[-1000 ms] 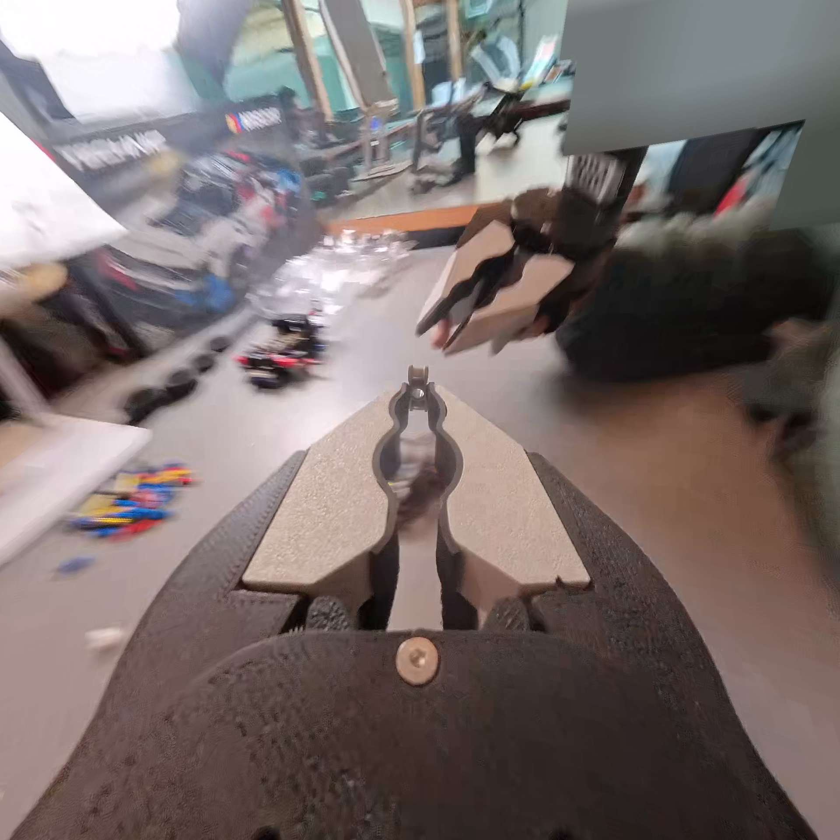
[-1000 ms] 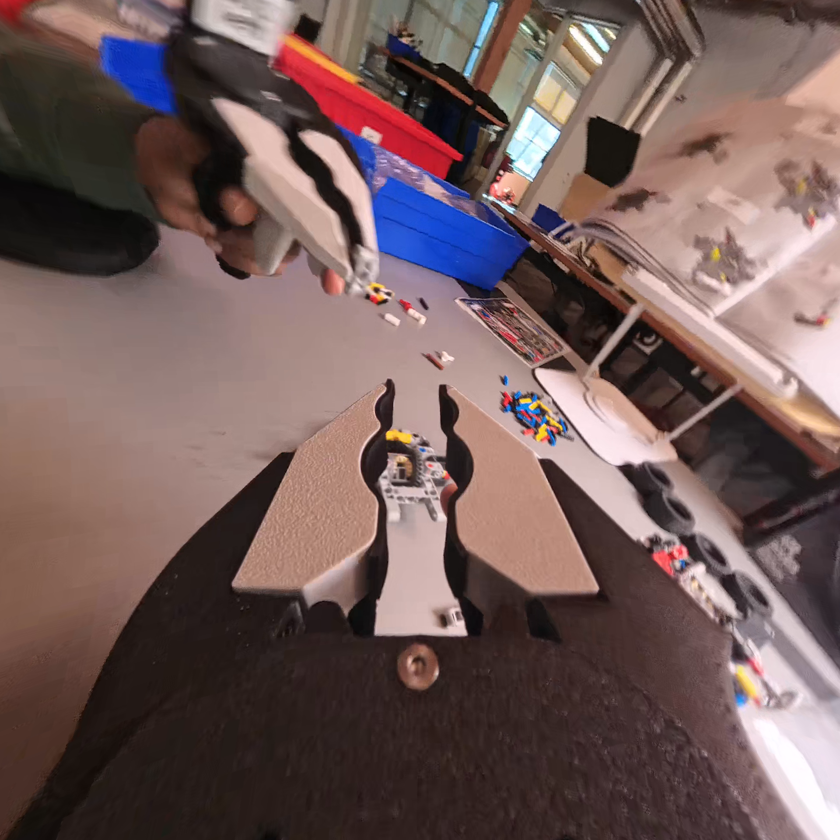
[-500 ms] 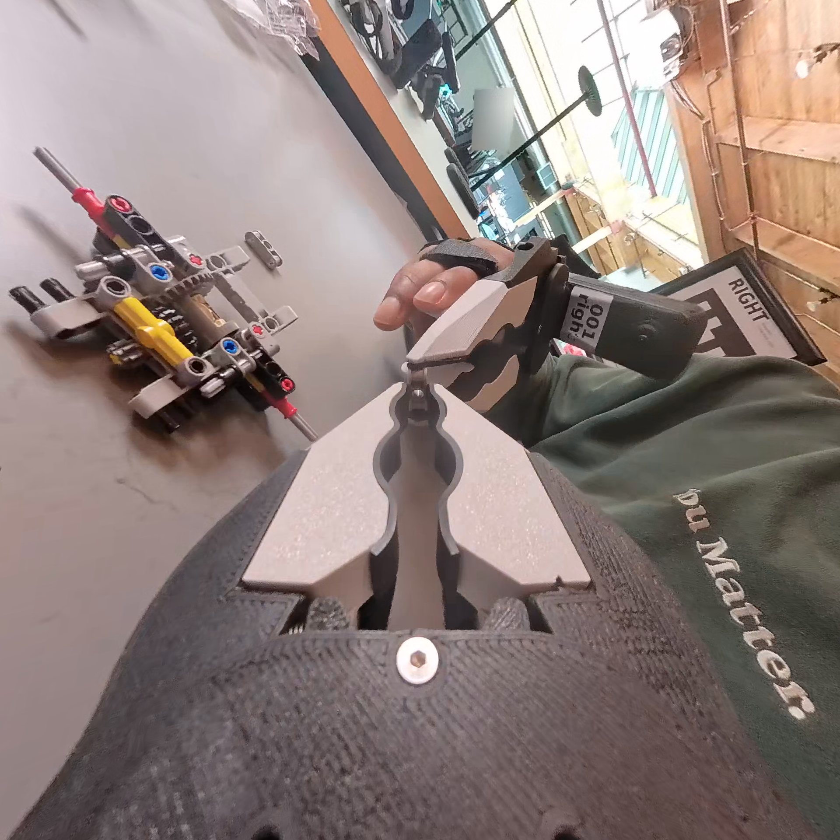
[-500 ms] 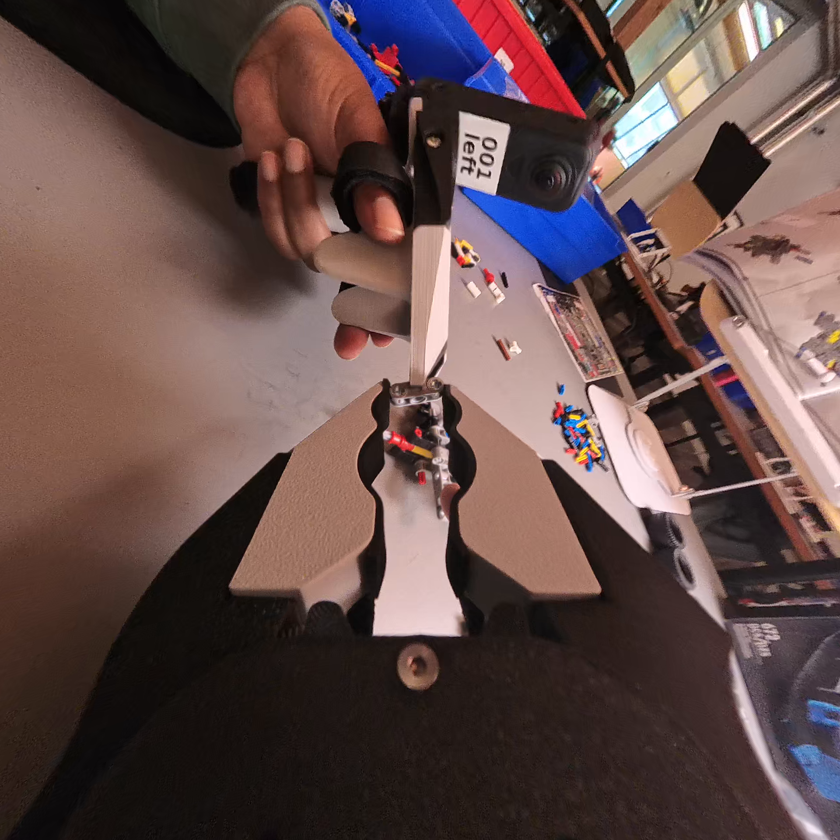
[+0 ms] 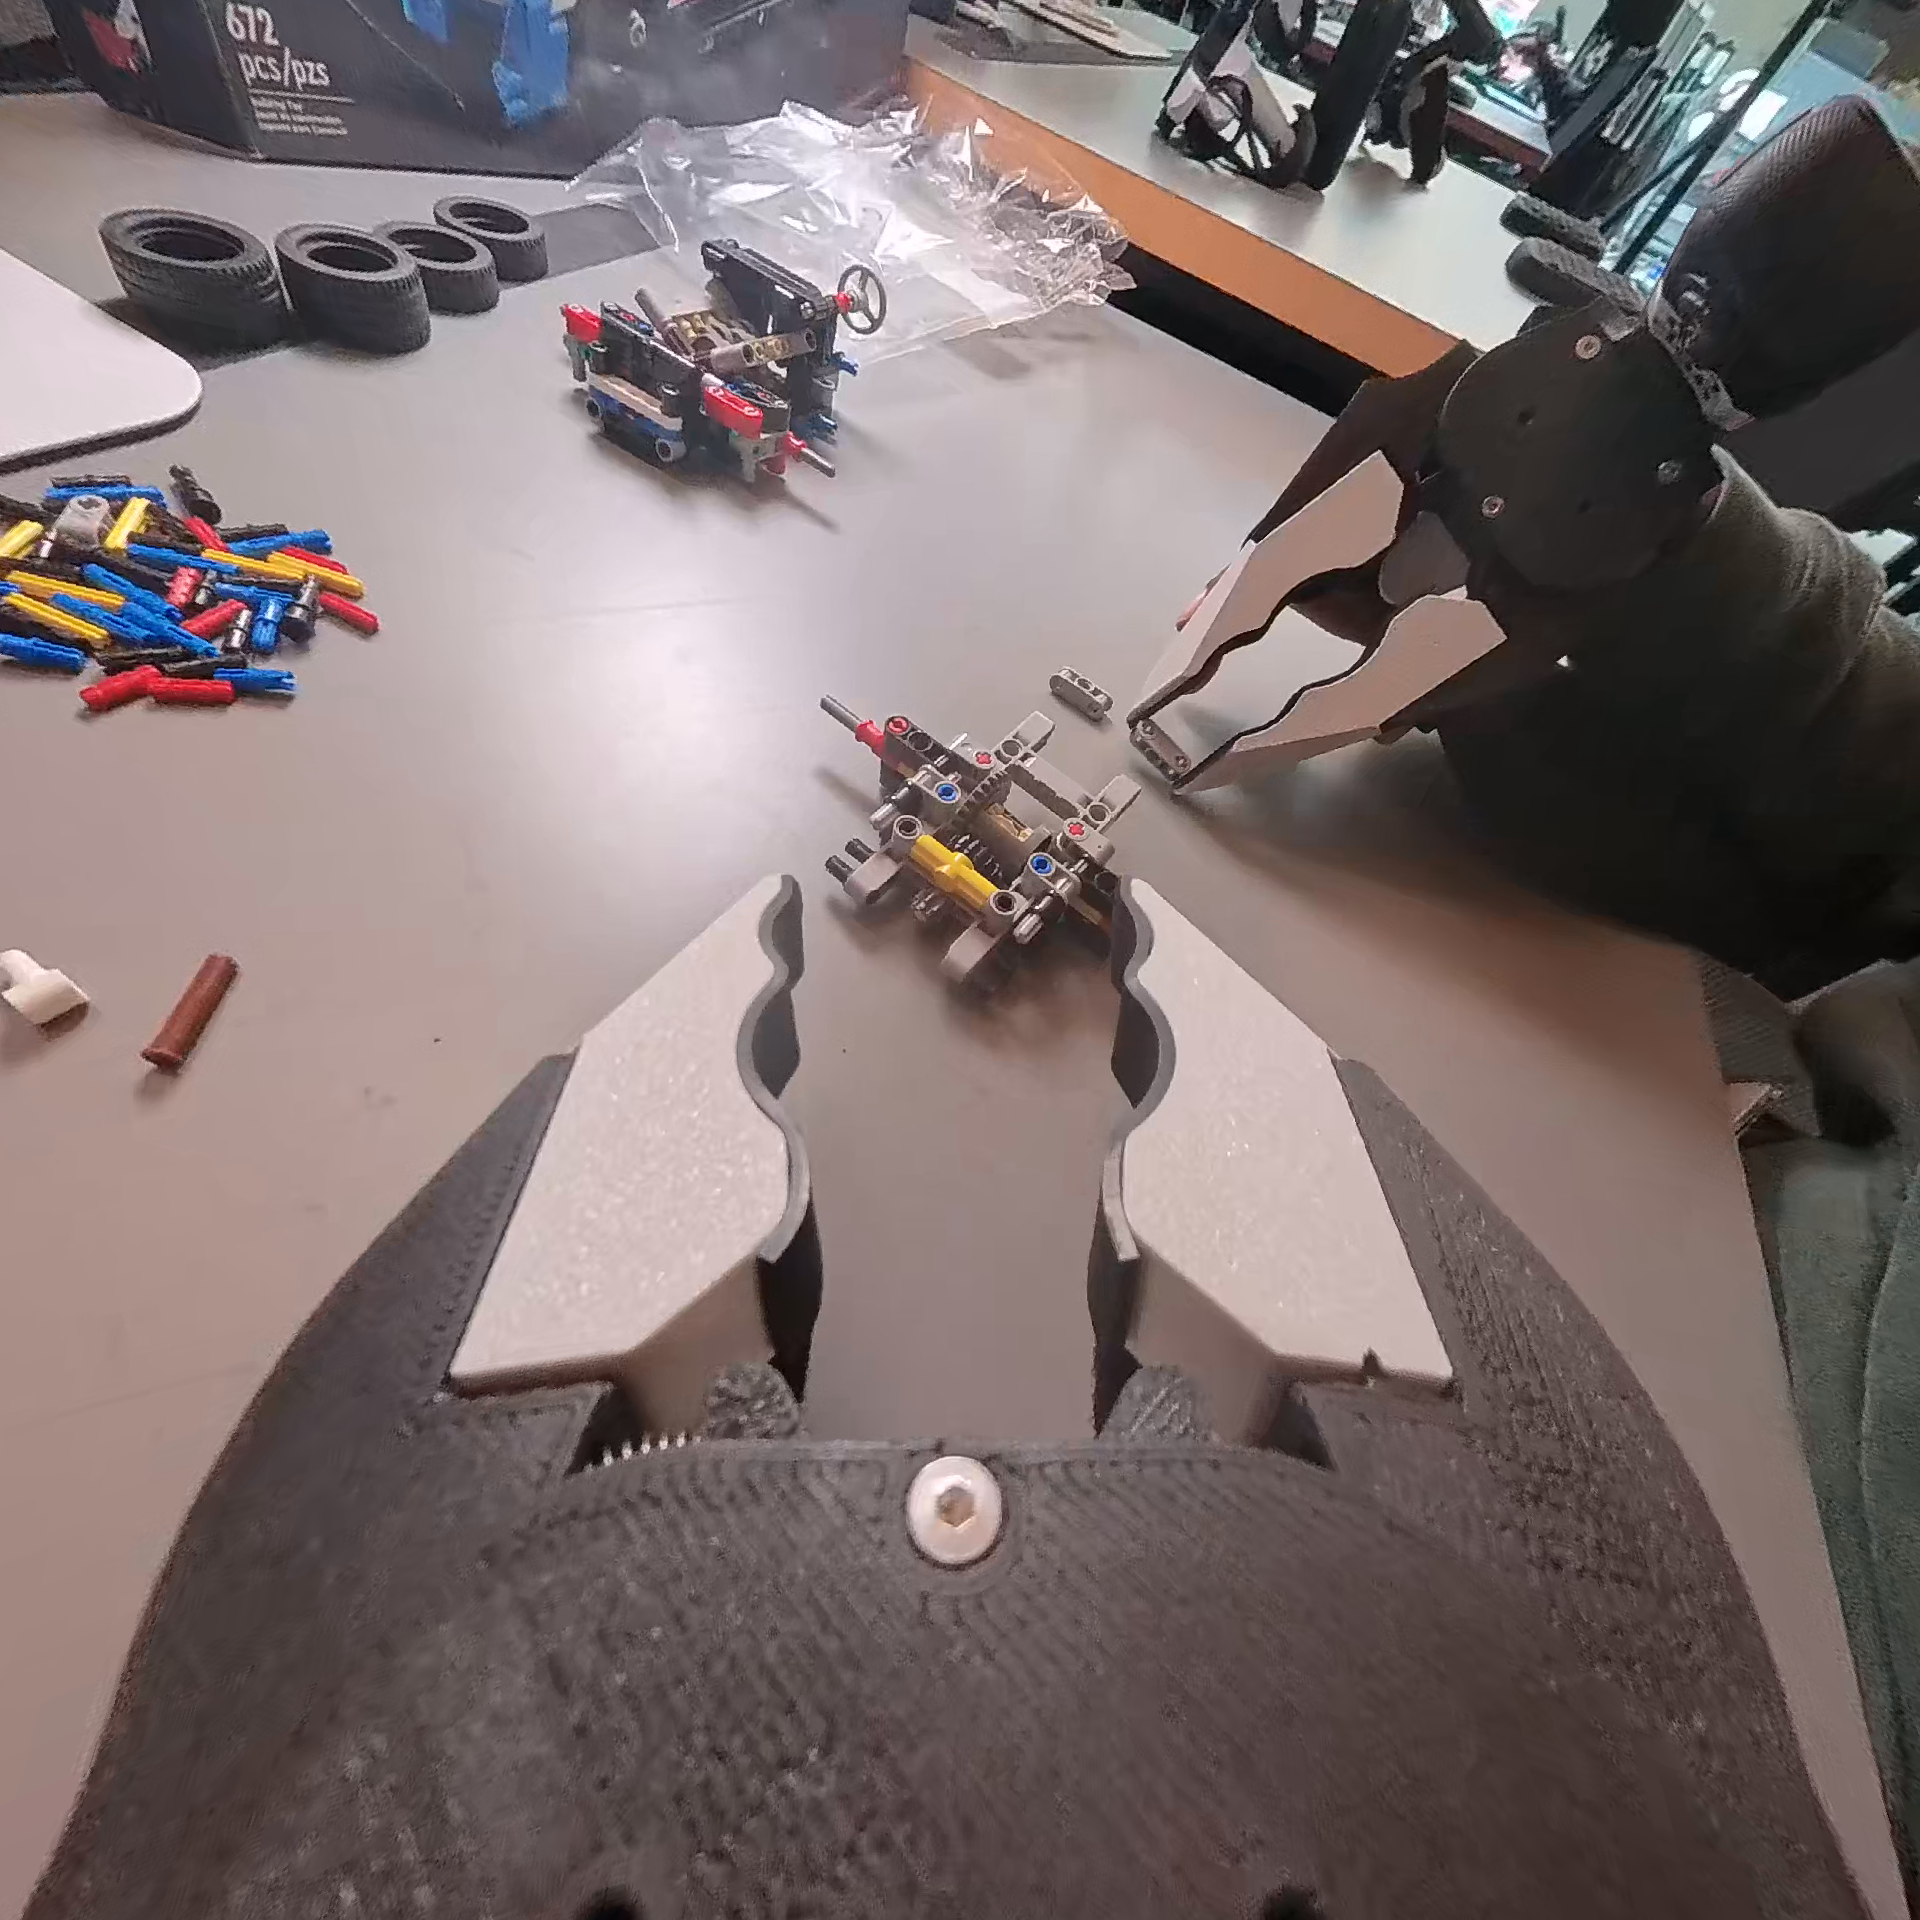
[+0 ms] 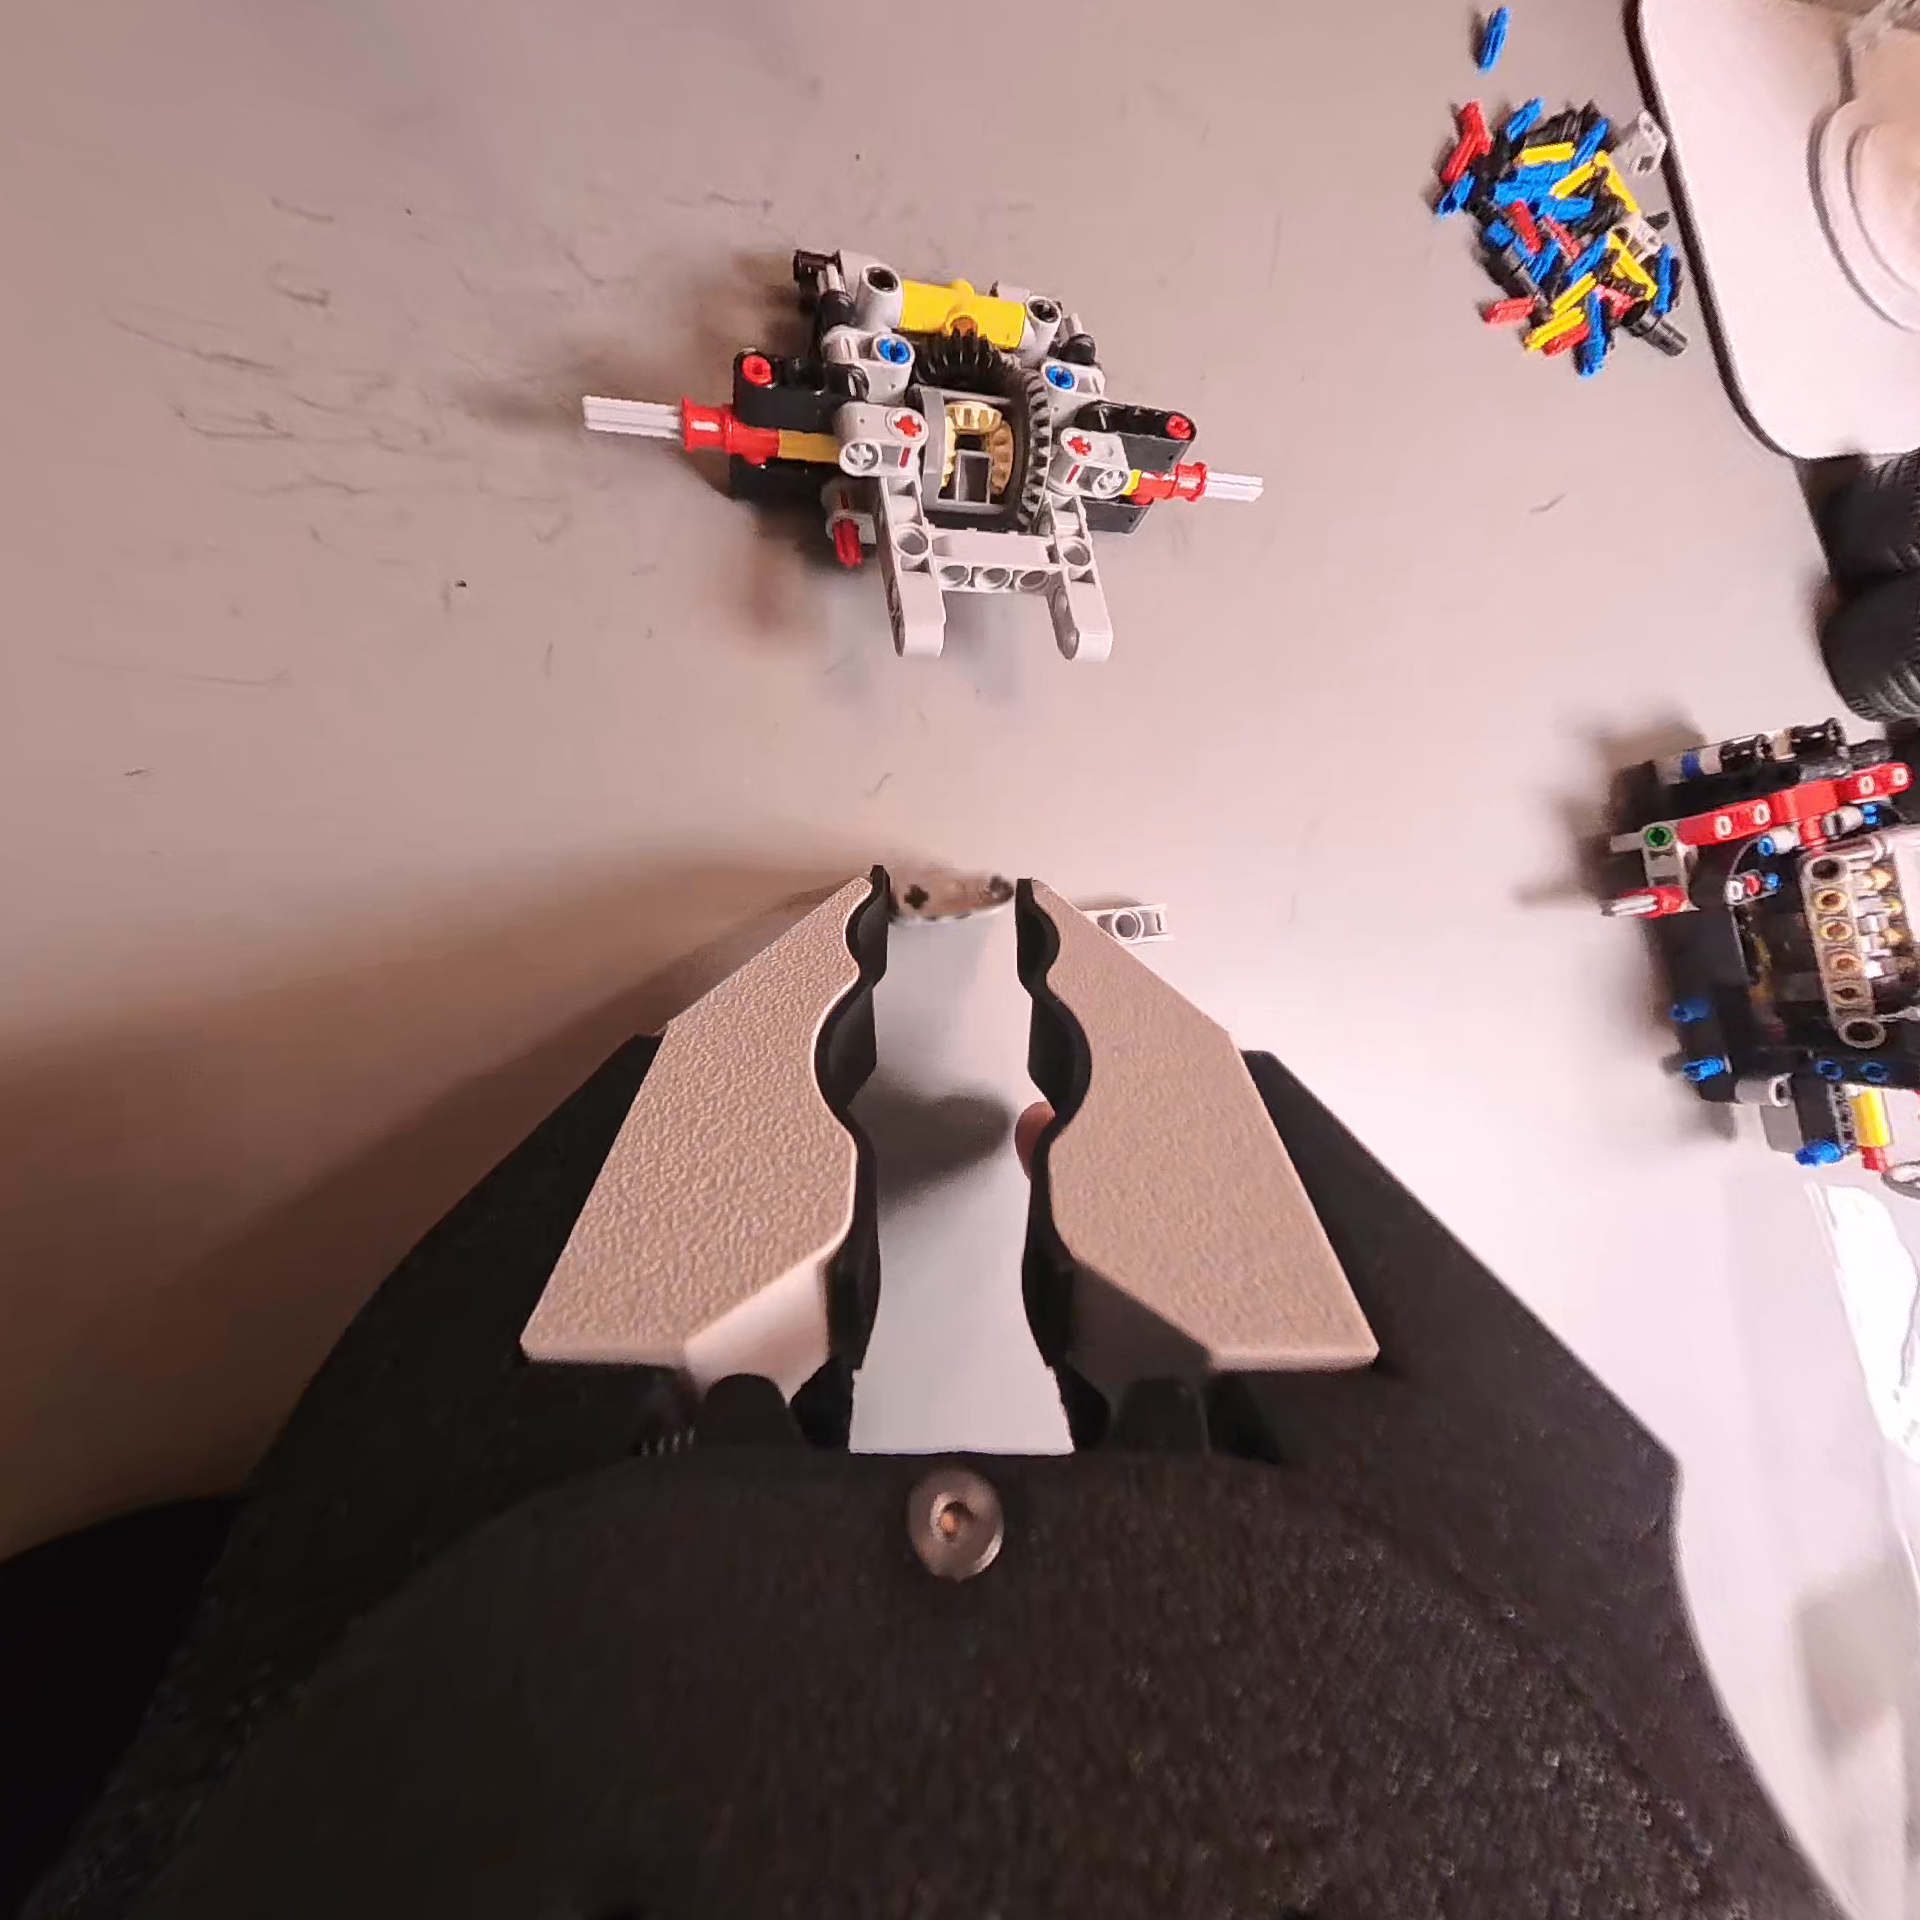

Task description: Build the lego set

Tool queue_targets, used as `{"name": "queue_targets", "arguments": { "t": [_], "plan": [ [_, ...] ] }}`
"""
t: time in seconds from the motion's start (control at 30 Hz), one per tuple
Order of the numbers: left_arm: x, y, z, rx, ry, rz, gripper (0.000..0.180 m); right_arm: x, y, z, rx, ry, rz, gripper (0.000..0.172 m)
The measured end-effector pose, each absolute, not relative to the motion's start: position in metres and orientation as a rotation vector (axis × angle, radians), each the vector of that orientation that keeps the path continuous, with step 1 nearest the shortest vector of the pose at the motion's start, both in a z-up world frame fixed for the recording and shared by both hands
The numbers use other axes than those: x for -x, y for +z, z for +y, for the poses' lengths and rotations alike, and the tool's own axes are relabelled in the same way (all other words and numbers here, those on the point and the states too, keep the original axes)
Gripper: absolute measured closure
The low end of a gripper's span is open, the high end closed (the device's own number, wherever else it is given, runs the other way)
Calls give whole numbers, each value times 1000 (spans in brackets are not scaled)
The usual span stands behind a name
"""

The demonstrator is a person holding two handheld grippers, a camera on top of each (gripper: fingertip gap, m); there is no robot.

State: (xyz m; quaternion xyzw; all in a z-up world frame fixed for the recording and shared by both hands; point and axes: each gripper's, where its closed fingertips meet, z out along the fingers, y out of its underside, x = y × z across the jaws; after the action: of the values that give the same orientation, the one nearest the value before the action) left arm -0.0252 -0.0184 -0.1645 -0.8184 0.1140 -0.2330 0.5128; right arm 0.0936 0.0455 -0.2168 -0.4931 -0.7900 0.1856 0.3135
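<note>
Left wrist view: differential gear assembly (image 5: pixel 977 831), grey, black and yellow, flat on the grey table (image 5: pixel 520 831). Left gripper (image 5: pixel 956 906) has its jaws spread wide with nothing in them, the assembly just beyond its tips. Right gripper (image 5: pixel 1162 750), low beside the assembly, pinches a small grey beam (image 5: pixel 1151 740) end to end. A second loose beam (image 5: pixel 1081 693) lies near. Farther off: pin pile (image 5: pixel 156 613), tyres (image 5: pixel 343 265), chassis build (image 5: pixel 717 364).

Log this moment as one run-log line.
left gripper: open, at gear assembly | right gripper: shut on small grey beam | spare grey beam on table
</note>
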Motion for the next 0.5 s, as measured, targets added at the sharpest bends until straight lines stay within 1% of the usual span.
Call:
{"name": "queue_targets", "arguments": {
  "t": [0.1, 0.27, 0.4, 0.5],
  "plan": [
    [26, -166, -18, 1972, -538, 284, 122, -92, -213, 46, 1309, 536, -2055, 136],
    [30, -168, -18, 1980, -506, 285, 122, -75, -190, 41, 1307, 675, -1985, 122],
    [34, -170, -19, 1983, -479, 289, 122, -65, -205, 37, 1298, 587, -2150, 102],
    [40, -174, -20, 1994, -443, 297, 123, -53, -213, 36, 1302, 598, -2230, 99]
  ]
}}
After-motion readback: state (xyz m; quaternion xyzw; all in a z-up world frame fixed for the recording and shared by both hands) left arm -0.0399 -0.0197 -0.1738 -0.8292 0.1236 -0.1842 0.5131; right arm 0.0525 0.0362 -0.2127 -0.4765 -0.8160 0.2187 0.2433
